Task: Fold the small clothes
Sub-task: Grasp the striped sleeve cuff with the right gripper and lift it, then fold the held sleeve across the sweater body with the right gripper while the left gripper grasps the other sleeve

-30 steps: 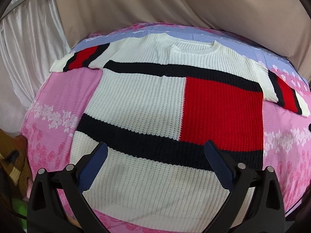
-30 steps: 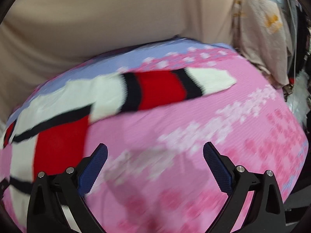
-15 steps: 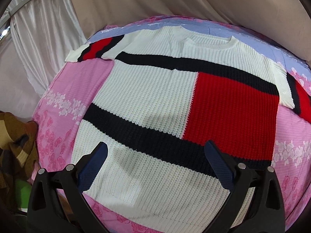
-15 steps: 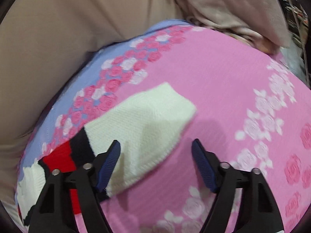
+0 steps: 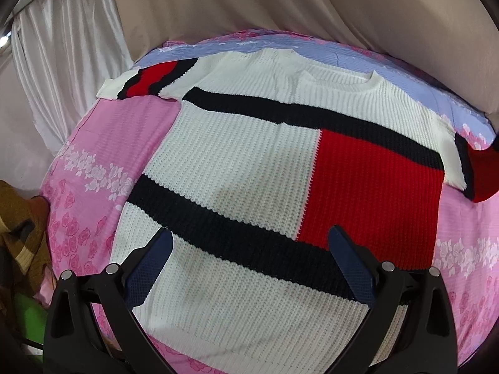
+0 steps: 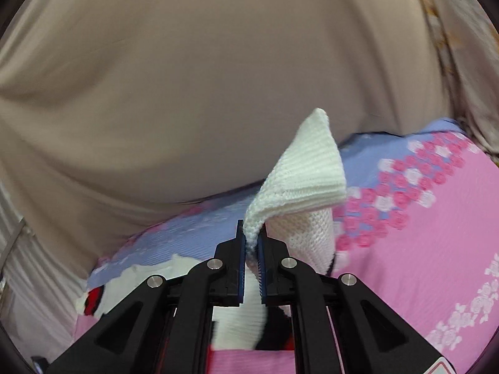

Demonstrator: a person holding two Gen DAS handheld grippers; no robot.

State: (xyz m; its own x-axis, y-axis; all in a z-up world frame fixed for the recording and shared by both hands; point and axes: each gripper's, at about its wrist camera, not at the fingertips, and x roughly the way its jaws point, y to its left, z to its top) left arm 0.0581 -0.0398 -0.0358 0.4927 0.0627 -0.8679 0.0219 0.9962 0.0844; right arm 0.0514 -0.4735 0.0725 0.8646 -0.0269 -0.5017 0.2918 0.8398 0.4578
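Note:
A white knit sweater [image 5: 237, 162] with black bands and a red block lies flat, front up, on the pink floral bed cover [image 5: 103, 143]. Its left sleeve [image 5: 146, 81] lies spread out at the far left. My left gripper [image 5: 249, 249] is open and empty, hovering over the sweater's lower part. My right gripper [image 6: 251, 243] is shut on the white cuff of the right sleeve [image 6: 305, 171] and holds it lifted off the cover, the cuff standing up above the jaws. In the left wrist view the raised right sleeve [image 5: 482, 174] shows at the right edge.
Beige draped fabric [image 6: 187, 78] rises behind the bed. White curtains [image 5: 62, 62] hang at the left. A brown plaid cloth [image 5: 21, 243] lies beside the bed's left edge. A lilac floral strip [image 5: 405, 71] runs along the cover's far edge.
My right gripper closed on the right sleeve's cuff and lifted it off the cover. My left gripper drifted slightly over the sweater and stayed open.

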